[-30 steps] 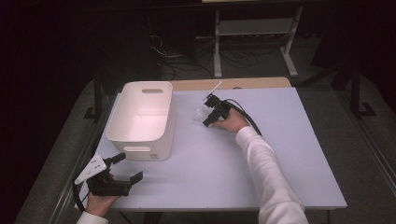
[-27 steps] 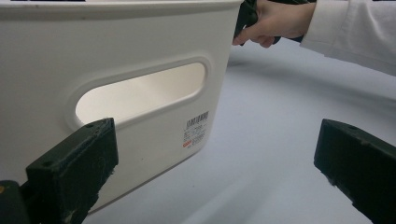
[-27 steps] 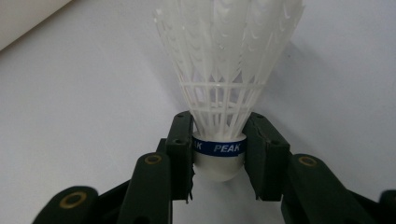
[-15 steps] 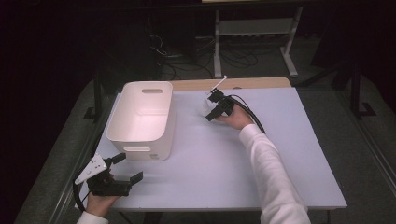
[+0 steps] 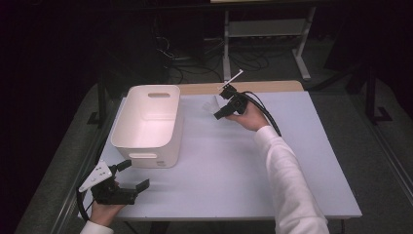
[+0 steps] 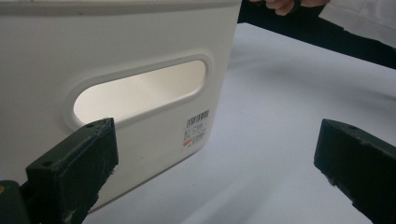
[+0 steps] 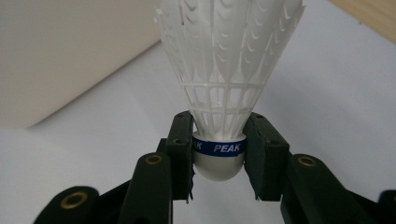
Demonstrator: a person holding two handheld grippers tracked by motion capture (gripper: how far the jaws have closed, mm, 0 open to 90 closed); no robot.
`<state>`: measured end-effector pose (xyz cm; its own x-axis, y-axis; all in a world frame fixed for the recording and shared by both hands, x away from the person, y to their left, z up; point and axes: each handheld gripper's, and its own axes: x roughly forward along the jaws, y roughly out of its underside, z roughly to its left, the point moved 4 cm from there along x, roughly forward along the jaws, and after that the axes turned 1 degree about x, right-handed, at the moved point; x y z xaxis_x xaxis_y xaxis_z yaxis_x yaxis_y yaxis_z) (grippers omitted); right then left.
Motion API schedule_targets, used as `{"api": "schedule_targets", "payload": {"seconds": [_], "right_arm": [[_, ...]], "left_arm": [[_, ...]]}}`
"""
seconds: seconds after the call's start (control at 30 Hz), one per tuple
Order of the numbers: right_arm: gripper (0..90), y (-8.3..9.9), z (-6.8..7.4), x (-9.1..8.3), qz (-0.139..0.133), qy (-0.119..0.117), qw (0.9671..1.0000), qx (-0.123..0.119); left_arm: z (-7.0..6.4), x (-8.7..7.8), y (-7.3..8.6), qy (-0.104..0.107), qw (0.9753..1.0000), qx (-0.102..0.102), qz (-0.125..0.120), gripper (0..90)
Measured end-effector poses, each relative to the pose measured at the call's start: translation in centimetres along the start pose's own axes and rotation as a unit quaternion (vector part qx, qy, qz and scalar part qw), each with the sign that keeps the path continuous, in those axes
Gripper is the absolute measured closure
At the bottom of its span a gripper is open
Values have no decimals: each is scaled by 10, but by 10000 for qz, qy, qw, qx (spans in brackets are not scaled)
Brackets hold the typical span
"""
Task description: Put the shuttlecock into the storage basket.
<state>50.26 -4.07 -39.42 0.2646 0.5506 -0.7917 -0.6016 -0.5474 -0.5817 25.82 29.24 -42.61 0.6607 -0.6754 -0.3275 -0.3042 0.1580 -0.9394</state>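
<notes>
2 claws, right claw clamping shuttlecock, beside bin

Since one second ago, the right gripper has gone up from the table and a little away from the person, toward the far edge. It carries the white shuttlecock with it, so the shuttlecock no longer lies on the table but hangs above it, beside the white bin.
</notes>
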Motion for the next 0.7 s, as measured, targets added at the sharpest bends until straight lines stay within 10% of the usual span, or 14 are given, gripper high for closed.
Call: {"api": "schedule_targets", "payload": {"seconds": [0.7], "right_arm": [[639,-25,28,-42,-164,-97,9995,-237]], "left_arm": [[0,2,0,-13,10000,-26,-37,0]]}}
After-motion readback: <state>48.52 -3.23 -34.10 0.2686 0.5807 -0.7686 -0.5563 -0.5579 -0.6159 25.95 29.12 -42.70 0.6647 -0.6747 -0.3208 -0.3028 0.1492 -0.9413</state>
